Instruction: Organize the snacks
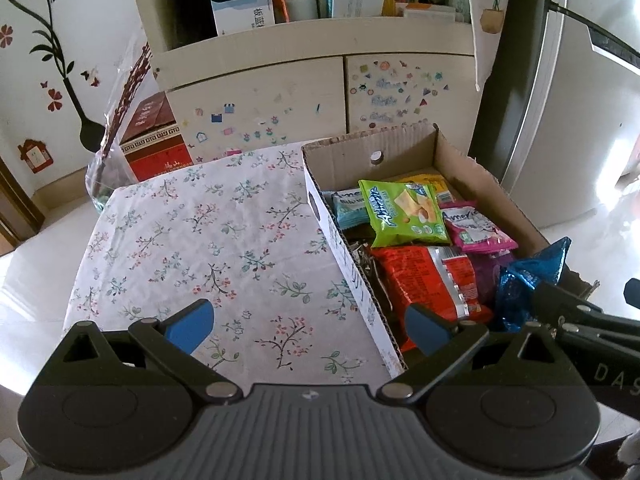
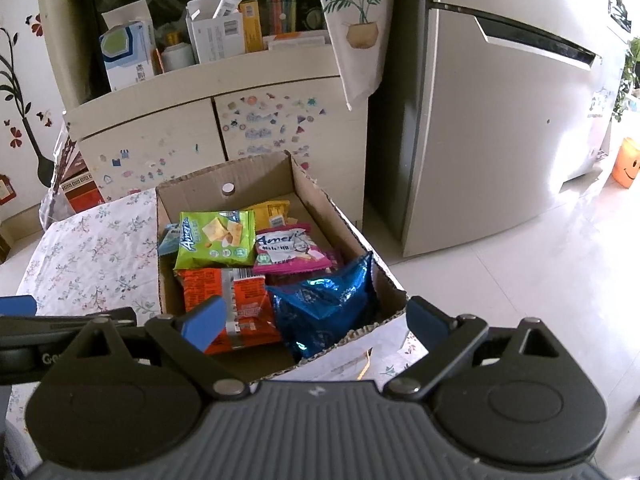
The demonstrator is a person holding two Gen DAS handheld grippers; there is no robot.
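Observation:
A cardboard box [image 1: 404, 148] [image 2: 192, 196] stands on the right part of a floral-cloth table [image 1: 208, 240] [image 2: 88, 256]. It holds several snack packs: a green pack [image 1: 404, 214] [image 2: 216, 238], a pink pack [image 1: 476, 228] [image 2: 292, 250], a red-orange pack [image 1: 432, 280] [image 2: 236, 304], a shiny blue pack [image 1: 532, 276] [image 2: 328, 304], a light blue pack [image 1: 348, 208] and a yellow pack [image 2: 270, 212]. My left gripper [image 1: 308, 326] is open and empty, straddling the box's left wall. My right gripper [image 2: 316, 326] is open and empty above the box's near edge, over the blue pack.
A cream cabinet [image 1: 280, 92] [image 2: 168, 132] with stickers and cluttered shelves stands behind the table. A fridge [image 2: 500, 120] is at the right. A glass vase [image 1: 104, 176] and a red box [image 1: 156, 140] sit on the floor at the far left. An orange cup [image 2: 626, 168] stands far right.

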